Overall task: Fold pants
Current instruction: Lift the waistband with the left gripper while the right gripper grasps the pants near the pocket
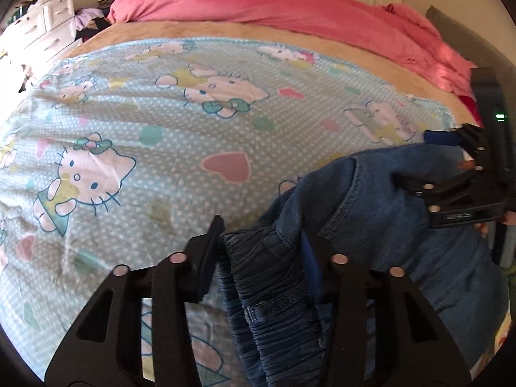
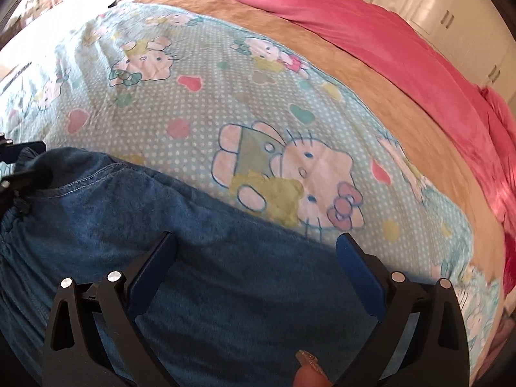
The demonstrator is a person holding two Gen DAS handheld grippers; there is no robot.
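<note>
One pants [image 1: 371, 213] waistband between left hand-held gripper [image 1: 264, 242] fingers

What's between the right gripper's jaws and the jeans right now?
Nothing. In the right wrist view the right gripper stands open above the jeans' plain denim, jaws clear of it.

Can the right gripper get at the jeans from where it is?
Probably yes: the right gripper hangs open just over the jeans, with nothing between its fingers and the cloth.

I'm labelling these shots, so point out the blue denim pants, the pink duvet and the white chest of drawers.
blue denim pants [image 2: 200, 232]: right wrist view, flat denim panel.
pink duvet [image 1: 258, 0]: left wrist view, its bunched top.
white chest of drawers [image 1: 48, 22]: left wrist view, a drawer front.
</note>
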